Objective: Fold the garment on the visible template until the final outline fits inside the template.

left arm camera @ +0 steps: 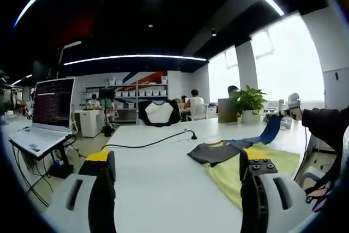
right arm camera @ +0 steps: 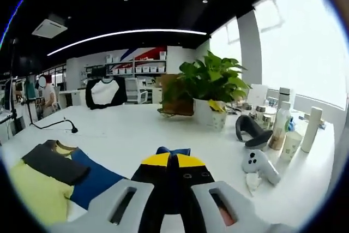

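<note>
Jaws of the left gripper (left arm camera: 177, 175) are spread wide, nothing held, above the white table (left arm camera: 158, 189). Jaws of the right gripper (right arm camera: 173, 163) are clamped on blue fabric of the garment (right arm camera: 60, 175), lifted off the yellow-green template (left arm camera: 262, 167). Potted plant (right arm camera: 210, 88) and bottles (right arm camera: 281, 126) are seen in the right gripper view; a laptop (left arm camera: 46, 115) in the left gripper view.

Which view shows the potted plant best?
The right gripper view: the plant stands close, leaves and white pot clear. The left gripper view shows it small and far away at the table's back edge.
</note>
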A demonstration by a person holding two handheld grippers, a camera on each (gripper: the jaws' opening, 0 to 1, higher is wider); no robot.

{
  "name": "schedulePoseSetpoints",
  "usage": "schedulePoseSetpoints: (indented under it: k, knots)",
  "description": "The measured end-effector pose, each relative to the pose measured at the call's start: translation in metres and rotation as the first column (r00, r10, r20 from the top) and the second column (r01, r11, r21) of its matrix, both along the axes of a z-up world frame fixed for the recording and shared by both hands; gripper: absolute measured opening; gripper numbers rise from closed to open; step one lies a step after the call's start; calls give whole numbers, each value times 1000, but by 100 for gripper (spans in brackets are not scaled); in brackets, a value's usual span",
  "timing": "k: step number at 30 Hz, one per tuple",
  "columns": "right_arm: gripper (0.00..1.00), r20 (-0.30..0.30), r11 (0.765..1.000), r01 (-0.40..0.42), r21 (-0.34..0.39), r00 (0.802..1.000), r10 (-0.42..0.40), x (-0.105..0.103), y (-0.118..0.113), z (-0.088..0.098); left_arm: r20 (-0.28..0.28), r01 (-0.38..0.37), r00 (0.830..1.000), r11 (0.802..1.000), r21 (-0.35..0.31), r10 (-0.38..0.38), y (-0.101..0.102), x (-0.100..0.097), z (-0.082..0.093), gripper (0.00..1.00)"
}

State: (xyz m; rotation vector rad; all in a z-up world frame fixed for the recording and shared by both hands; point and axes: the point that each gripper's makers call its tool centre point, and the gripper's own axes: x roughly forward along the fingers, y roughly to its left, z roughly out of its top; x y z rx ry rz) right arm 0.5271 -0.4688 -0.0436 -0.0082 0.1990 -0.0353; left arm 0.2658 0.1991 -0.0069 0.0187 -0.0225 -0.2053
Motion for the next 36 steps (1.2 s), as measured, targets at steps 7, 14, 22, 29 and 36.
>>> schedulePoseSetpoints:
  k: [7, 14, 22, 29, 36]
  knots:
    - [0, 25, 999, -36, 13, 999, 35, 3, 23, 15, -7, 5, 1000, 1000, 2, -5, -3, 0, -1, 100]
    - [0, 77, 996, -81, 30, 994, 79, 8, 53, 44, -18, -3, 1000, 1000, -3, 3, -4, 4, -5, 100]
    - [0, 103, 991, -126, 35, 987, 122, 15, 89, 73, -42, 8, 999, 1000, -1, -9, -7, 10, -8, 100]
    - [0, 109, 981, -193, -30, 975, 195, 22, 132, 91, -49, 8, 999, 1000, -7, -8, -7, 14, -9, 100]
    - [0, 127, 973, -228, -21, 965, 229, 27, 166, 111, -36, 5, 999, 1000, -4, -5, -4, 13, -4, 100]
